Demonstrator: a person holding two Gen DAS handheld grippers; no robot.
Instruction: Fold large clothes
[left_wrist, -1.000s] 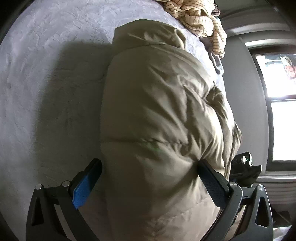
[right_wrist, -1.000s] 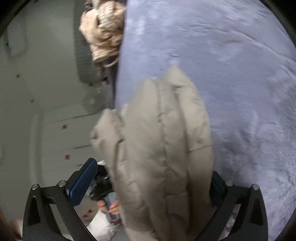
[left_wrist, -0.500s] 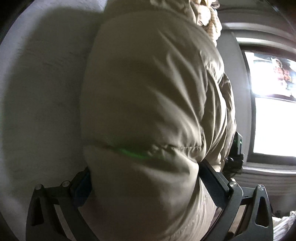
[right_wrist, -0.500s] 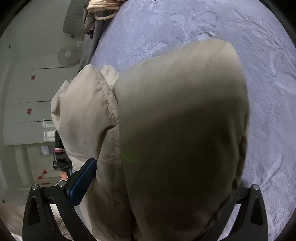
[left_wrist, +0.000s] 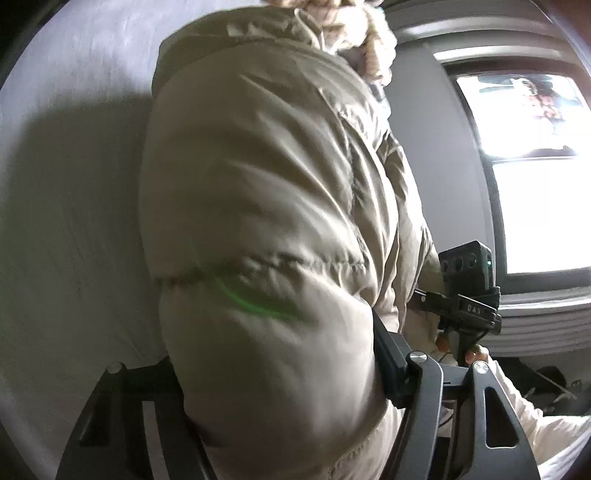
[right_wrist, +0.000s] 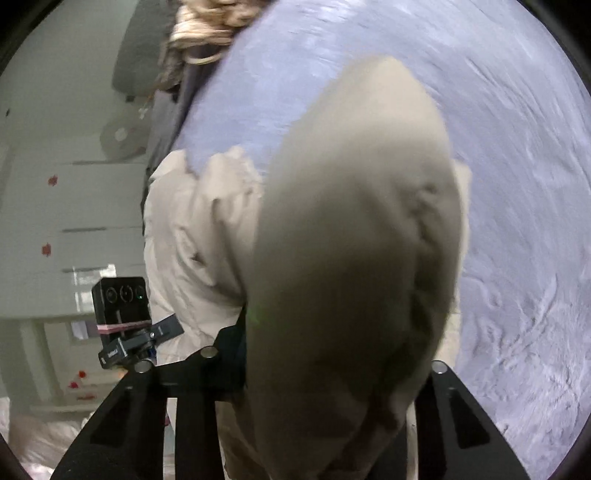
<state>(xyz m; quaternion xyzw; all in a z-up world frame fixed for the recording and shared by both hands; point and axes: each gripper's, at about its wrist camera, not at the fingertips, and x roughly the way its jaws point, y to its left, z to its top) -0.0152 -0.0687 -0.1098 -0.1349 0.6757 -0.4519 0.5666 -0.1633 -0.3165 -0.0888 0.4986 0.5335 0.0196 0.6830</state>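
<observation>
A beige puffer jacket (left_wrist: 266, 206) fills both views, bunched and hanging over the lavender bedspread (left_wrist: 74, 147). My left gripper (left_wrist: 273, 354) is shut on a thick fold of it; the fabric bulges between the jaws and hides the left finger. In the right wrist view the jacket (right_wrist: 351, 258) is blurred and swells over my right gripper (right_wrist: 332, 354), which is shut on it; both fingertips are hidden by fabric. The bedspread (right_wrist: 517, 184) lies behind. Each view shows the other gripper's camera beside the jacket.
A cream knitted garment (left_wrist: 369, 44) lies at the far end of the bed, also in the right wrist view (right_wrist: 207, 26). A bright window (left_wrist: 535, 184) is at the right. White drawers (right_wrist: 74, 221) stand off the bed's left edge.
Both grippers have closed tighter on the jacket. The jacket has risen and bunched toward the cameras, and the two grippers have come closer to each other.
</observation>
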